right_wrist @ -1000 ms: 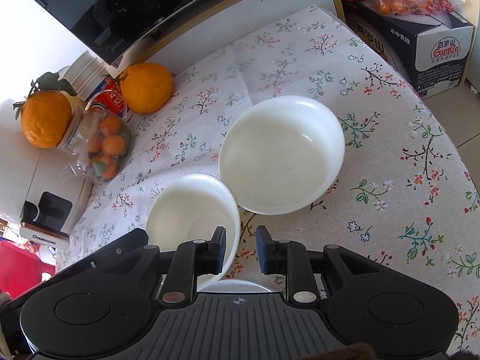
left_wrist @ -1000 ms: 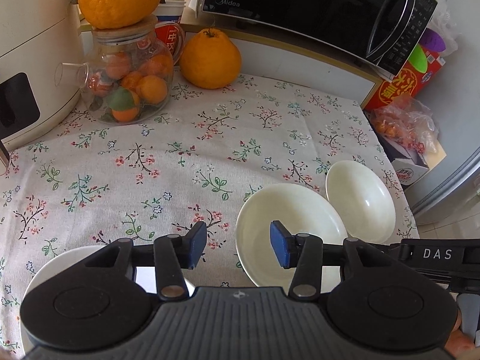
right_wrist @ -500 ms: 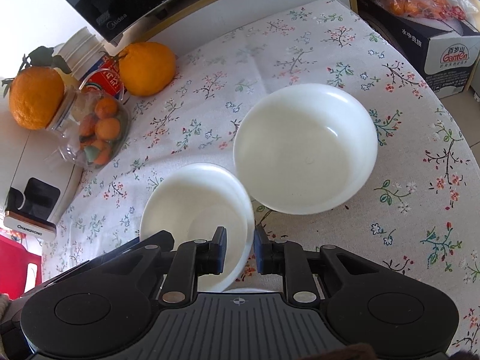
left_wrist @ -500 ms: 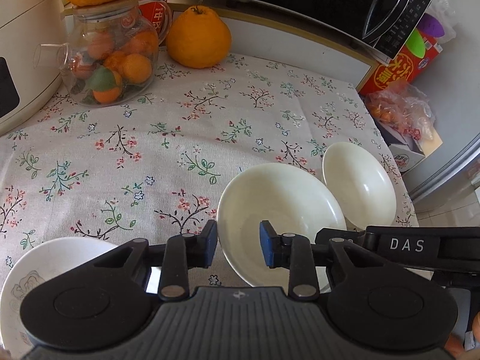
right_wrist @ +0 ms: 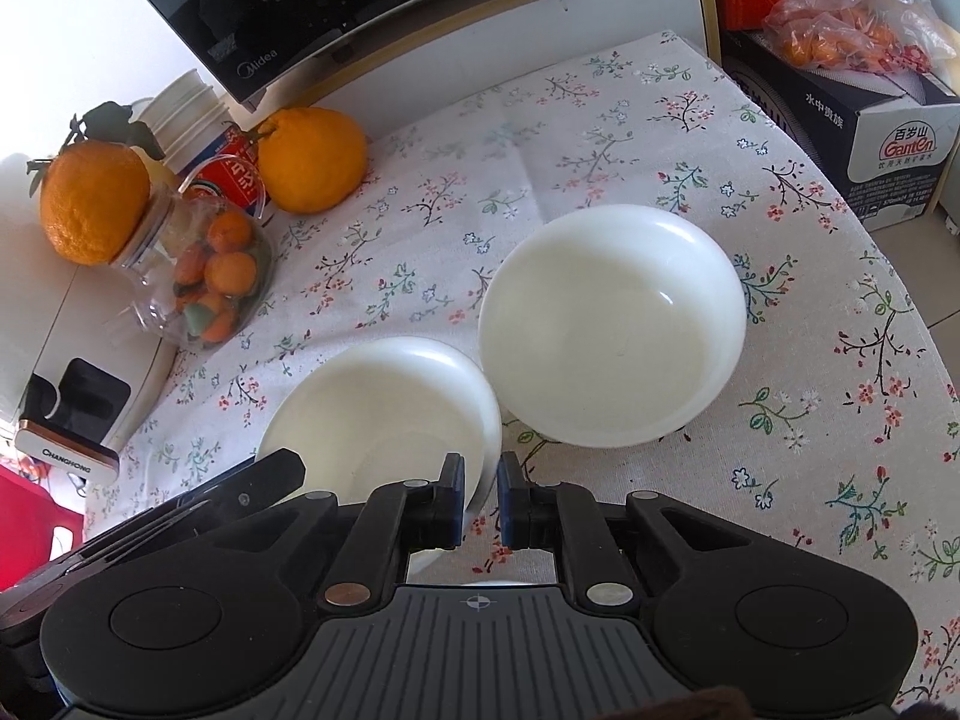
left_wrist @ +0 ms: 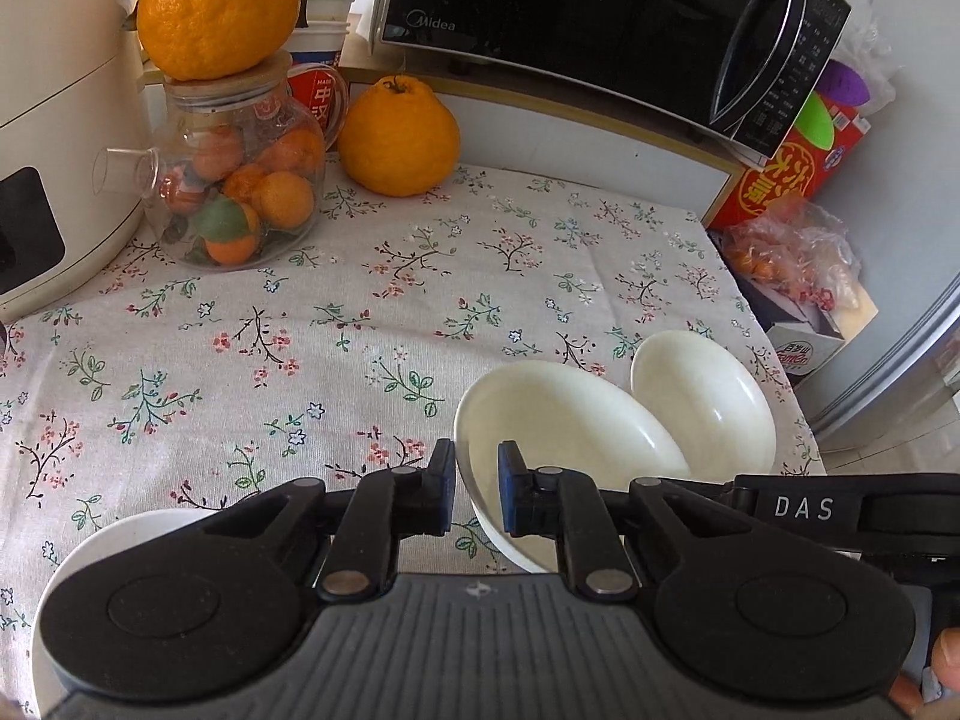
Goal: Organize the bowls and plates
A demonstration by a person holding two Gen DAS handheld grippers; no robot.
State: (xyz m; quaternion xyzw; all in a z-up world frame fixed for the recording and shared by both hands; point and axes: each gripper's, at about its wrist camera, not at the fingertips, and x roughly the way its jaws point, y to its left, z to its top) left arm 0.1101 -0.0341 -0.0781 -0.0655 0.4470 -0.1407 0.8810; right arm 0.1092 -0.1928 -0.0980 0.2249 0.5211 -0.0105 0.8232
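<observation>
I have both grippers pinching opposite rims of one shallow white bowl (left_wrist: 558, 420) near the table's (left_wrist: 360, 312) right edge, sharing its weight for a level lift. Left gripper (left_wrist: 477, 495) and right gripper (right_wrist: 481, 498), jaws clenched on the rim, angle steeply down; the larger bowl (right_wrist: 612, 324) sits touching beside it.

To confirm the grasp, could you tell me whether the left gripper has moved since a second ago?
Yes. The left gripper has closed inward: its fingers stood wide apart, one out over the tablecloth; now they pinch the near bowl's rim.
</observation>
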